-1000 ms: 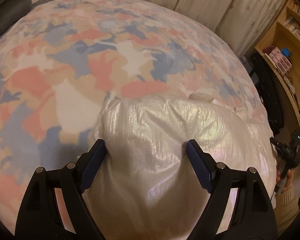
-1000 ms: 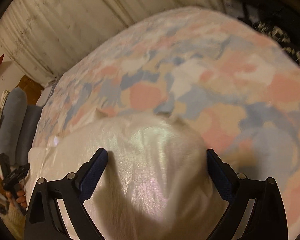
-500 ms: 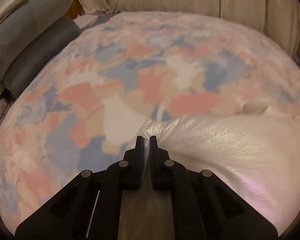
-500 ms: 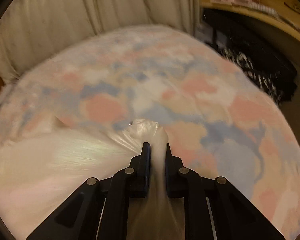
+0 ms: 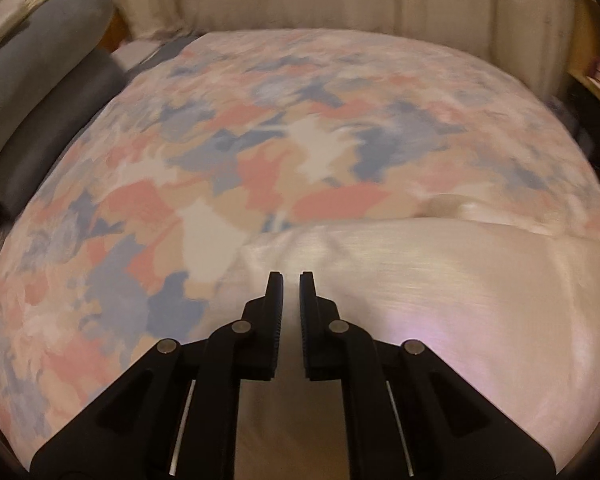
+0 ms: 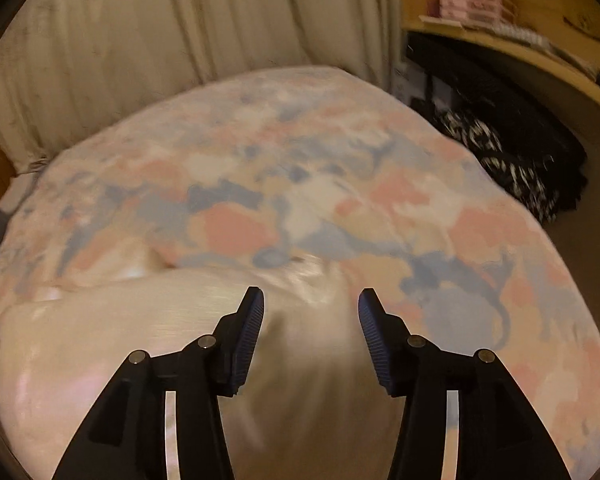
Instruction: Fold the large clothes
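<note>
1. The garment [image 5: 440,300], a pale shiny white piece of cloth, lies on the bed [image 5: 260,152] at its near edge; the bed wears a cover patterned in pink, blue, cream and white patches.
2. The left tool [image 5: 290,280] is closed on a pinch of the garment near its left end; the cloth rises in a ridge between the two black fingers, and only a narrow slit shows between them.
3. The right tool [image 6: 311,300] stands over the garment [image 6: 148,332] near its right end; its jaws have just been opening and now stand apart; the cloth lies between and below the blue ribbed pads [image 6: 248,336], and the pads do not press on it.
4. Both views are blurred.
5. Grey bolster cushions [image 5: 40,92] lie off the bed's left edge; a pale curtain [image 6: 172,24] hangs behind its far edge; a wooden shelf [image 6: 500,36] with pink boxes stands off the far right corner, dark patterned fabric [image 6: 512,152] heaped below it.
</note>
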Demonstrator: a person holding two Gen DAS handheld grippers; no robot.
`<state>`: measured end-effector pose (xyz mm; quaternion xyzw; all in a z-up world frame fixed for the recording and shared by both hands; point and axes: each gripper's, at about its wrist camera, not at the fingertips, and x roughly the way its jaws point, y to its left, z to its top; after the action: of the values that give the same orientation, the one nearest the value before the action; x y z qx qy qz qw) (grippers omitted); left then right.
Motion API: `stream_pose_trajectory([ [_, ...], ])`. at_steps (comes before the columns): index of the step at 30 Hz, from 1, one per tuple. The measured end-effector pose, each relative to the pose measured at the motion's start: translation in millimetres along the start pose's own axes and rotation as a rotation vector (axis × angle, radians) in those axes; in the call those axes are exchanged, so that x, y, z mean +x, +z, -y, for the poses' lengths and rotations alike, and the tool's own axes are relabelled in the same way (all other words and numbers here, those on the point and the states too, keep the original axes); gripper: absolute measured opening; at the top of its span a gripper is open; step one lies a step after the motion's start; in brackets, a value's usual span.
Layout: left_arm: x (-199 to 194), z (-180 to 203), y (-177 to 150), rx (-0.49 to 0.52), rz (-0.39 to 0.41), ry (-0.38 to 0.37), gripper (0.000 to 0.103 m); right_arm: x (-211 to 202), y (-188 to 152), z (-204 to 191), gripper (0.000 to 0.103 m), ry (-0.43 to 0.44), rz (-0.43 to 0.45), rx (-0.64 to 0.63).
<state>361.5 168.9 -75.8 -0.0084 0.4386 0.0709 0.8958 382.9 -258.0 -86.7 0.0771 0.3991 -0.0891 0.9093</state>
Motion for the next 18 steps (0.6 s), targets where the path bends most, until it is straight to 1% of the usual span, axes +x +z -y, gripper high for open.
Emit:
stream_pose_trajectory([
  [3,-26.1,30.0,1.3,0.058,0.021,-0.070,0.008,-24.5,3.5,-38.2,0.050,0.052,0.020,-0.060],
  [4,-33.6,41.6,1.5,0.067,0.024,-0.104,0.009,-29.2,4.2,-51.0,0.050,0.070,0.022,-0.075],
  [7,-45.7,75.4,0.8,0.069,0.026,-0.184,0.009,-41.2,1.2,-100.1,0.050,0.161,0.026,-0.116],
  [8,-46.1,84.8,-0.2,0.072,0.028,-0.195,0.009,-41.8,-0.3,-110.5,0.050,0.173,0.026,-0.127],
  [10,-41.9,105.9,-3.1,0.080,0.031,-0.198,0.009,-36.8,-7.5,-143.2,0.050,0.188,0.018,-0.158],
  [13,-22.6,131.0,-7.2,0.085,0.036,-0.163,0.009,-19.5,-17.9,-179.7,0.050,0.195,-0.014,-0.171],
  [16,-0.7,144.3,-11.6,0.085,0.062,-0.108,0.009,5.5,-29.4,-198.6,0.050,0.185,-0.038,-0.182],
  [18,16.9,147.0,-11.9,0.091,0.058,-0.101,0.009,27.7,-40.3,-206.1,0.050,0.161,-0.062,-0.196],
])
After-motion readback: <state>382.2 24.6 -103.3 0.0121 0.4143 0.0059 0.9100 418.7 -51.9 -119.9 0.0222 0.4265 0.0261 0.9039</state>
